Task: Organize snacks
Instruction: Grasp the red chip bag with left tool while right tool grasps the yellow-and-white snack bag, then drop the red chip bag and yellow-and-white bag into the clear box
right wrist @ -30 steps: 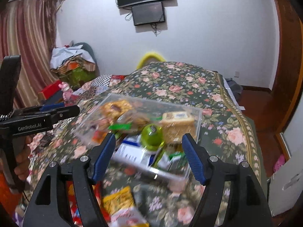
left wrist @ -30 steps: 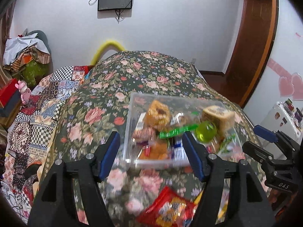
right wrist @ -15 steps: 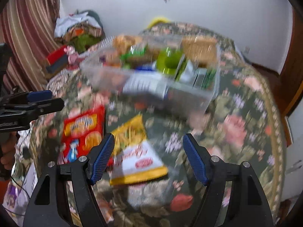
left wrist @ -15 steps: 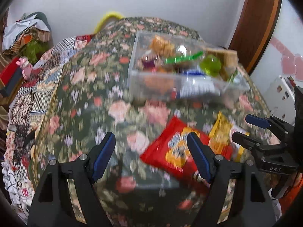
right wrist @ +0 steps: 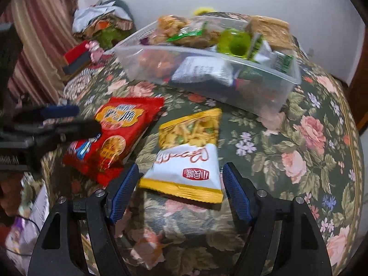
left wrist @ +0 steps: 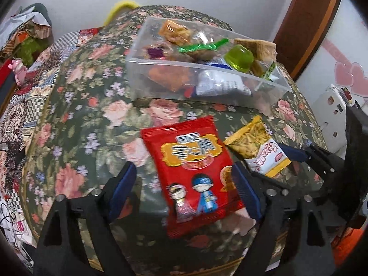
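Observation:
A red snack bag [left wrist: 194, 168] lies flat on the floral cloth, and my open left gripper [left wrist: 184, 188] hangs over its near half, fingers on either side. A yellow and white snack bag [right wrist: 189, 151] lies to its right, and my open right gripper [right wrist: 180, 192] straddles its near end. Both bags show in both views: the yellow one [left wrist: 260, 148] and the red one [right wrist: 115, 135]. Behind them stands a clear plastic box [left wrist: 161, 87] full of several snacks, with a green jelly cup [left wrist: 239, 58] on top. The box also shows in the right wrist view [right wrist: 271, 92].
The floral cloth [right wrist: 299, 138] covers a rounded table that drops off at the near edge. A heap of clothes [right wrist: 103, 23] and a patchwork cover [left wrist: 20, 105] lie to the left. A wooden door frame [left wrist: 306, 23] and a white appliance [left wrist: 331, 110] stand at the right.
Both grippers have tilted down and come closer to the table. The box has slid up in view, and the red and yellow bags now lie between the fingers. Both stay open.

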A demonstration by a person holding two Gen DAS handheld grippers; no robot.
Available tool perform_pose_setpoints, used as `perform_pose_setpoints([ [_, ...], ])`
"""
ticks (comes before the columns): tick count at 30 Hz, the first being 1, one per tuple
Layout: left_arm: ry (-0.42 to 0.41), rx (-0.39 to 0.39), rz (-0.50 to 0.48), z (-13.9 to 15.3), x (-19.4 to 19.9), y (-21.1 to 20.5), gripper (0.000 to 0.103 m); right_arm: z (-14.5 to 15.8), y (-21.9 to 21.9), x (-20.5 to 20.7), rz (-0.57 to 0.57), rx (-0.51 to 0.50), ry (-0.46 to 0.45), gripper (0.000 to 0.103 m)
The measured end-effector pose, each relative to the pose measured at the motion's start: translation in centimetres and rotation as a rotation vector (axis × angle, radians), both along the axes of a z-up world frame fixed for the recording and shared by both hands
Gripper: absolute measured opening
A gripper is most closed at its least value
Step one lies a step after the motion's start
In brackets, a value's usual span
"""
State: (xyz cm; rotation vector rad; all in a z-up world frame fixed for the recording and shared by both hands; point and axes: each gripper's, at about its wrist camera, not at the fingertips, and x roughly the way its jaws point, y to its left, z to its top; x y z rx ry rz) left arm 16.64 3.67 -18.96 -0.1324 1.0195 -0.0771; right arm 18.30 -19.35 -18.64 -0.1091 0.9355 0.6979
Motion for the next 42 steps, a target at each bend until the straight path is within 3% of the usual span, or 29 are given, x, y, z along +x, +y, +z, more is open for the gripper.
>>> perform_pose_setpoints([
  [7, 0.044, 0.025, 0.004, -1.9, 1.2, -1.2, 0.093, 0.0, -1.8, 1.8, -0.053, -0.006, 0.003, 0.073],
  [11, 0.049, -0.006, 0.021, -2.8, 1.4, -0.8, 0.098, 0.0, -2.1, 2.2, -0.041, 0.015, 0.017, 0.073],
  [16, 0.033, -0.039, 0.022, -3.2, 1.3, -0.4, 0.099, -0.2, -0.6, 2.9, -0.013, 0.007, 0.023, 0.072],
  [20, -0.006, -0.005, 0.033, -3.3, 1.2, -0.2, 0.099, -0.5, 0.1, 3.1, 0.015, -0.021, 0.010, 0.072],
  [23, -0.015, 0.019, 0.051, -3.5, 1.3, 0.0, 0.092, -0.5, 0.4, 3.1, 0.034, -0.018, 0.002, 0.058],
  [25, -0.027, 0.081, 0.052, -3.7, 1.4, -0.5, 0.076, -0.4, 0.3, 2.9, 0.031, -0.004, 0.002, 0.041],
  [28, -0.049, 0.113, 0.034, -3.7, 1.4, -0.9, 0.067, -0.3, -0.3, 2.9, 0.008, 0.033, 0.018, 0.039],
  [35, -0.071, 0.079, 0.048, -2.4, 0.9, -0.1, 0.067, 0.7, -1.8, 2.7, -0.030, 0.088, 0.011, 0.033],
  [42, -0.158, 0.053, 0.057, 1.6, 0.9, 0.8, 0.067, 3.2, -2.7, 3.0, -0.056, 0.145, -0.047, 0.032],
])
